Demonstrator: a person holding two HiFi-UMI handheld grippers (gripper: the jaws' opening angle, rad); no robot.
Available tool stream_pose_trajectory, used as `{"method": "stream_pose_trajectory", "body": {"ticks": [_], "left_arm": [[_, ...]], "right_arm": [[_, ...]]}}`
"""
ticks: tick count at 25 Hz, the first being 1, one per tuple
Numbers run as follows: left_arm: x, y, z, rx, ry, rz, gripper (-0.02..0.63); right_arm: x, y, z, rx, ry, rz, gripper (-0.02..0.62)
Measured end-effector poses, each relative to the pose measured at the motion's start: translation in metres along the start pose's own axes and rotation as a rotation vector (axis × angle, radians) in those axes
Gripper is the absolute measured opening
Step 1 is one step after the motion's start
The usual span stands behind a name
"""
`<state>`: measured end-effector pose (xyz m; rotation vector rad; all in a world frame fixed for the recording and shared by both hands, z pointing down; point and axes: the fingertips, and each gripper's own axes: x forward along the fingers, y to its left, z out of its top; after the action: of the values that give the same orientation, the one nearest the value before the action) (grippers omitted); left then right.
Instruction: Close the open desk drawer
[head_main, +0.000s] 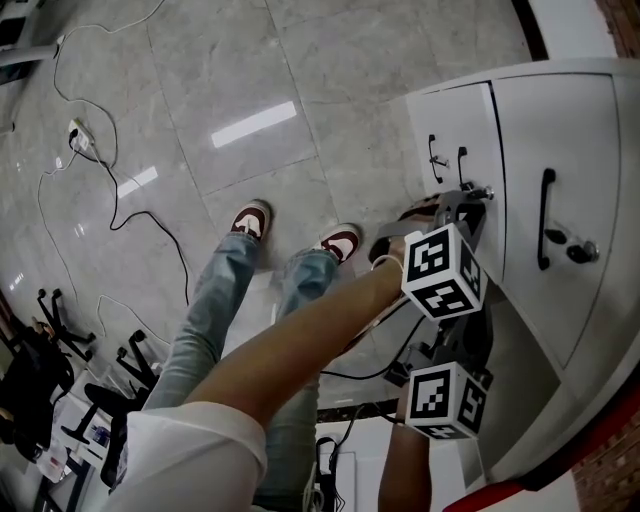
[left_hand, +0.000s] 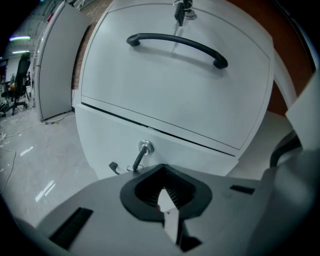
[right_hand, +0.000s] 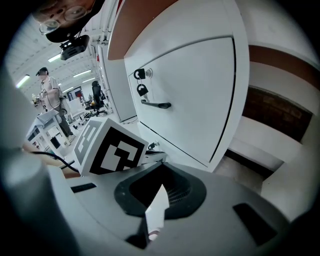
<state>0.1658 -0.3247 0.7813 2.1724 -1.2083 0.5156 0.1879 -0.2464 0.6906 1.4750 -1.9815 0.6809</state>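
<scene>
Jaws closed; left gripper (left_hand: 166, 201) faces a key (left_hand: 140, 158), right gripper (right_hand: 157, 202) a marker cube (right_hand: 112, 151).

We see glossy grey floor tiles (head_main: 300, 60), white power strip (head_main: 80, 135) trailing cable (head_main: 186, 280), black chair bases (head_main: 52, 312) lower left.

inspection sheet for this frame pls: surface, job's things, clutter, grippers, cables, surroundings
Surface: glossy grey tiled floor; no worktop in use.
Job's things: white desk pedestal, drawer fronts with black handles, key in a lock; whether a drawer stands open cannot be told.
Clutter: nothing seen.
Grippers: left gripper jaws together, empty, close to the key; right gripper jaws together, empty, beside the left one.
Cables: power strip and black cable lie on the floor.
Surroundings: operator's sneakers and jeans; chair bases; another person standing in the background.
</scene>
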Motion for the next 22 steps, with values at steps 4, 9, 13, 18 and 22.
{"method": "stream_pose_trajectory", "body": {"ticks": [4,9,13,18,22], "left_arm": [[0.007,-0.001,0.005,-0.015,0.020,-0.030,0.008],[0.009,-0.001,0.008,-0.008,0.020,-0.044,0.008],[0.010,-0.001,0.008,0.000,0.016,-0.046,0.008],[0.012,0.000,0.011,-0.003,0.018,-0.042,0.008],[0.012,0.002,0.010,-0.001,0.024,-0.060,0.008]], "right_arm": [[0.000,0.006,0.000,-0.002,0.002,0.001,-0.002],[-0.001,0.014,0.002,-0.009,0.004,0.024,-0.002],[-0.001,0.010,0.003,-0.008,0.005,0.020,-0.002],[-0.003,-0.001,0.004,0.010,-0.005,-0.011,-0.002],[-0.002,-0.006,0.003,0.017,0.001,-0.031,-0.002]]}}
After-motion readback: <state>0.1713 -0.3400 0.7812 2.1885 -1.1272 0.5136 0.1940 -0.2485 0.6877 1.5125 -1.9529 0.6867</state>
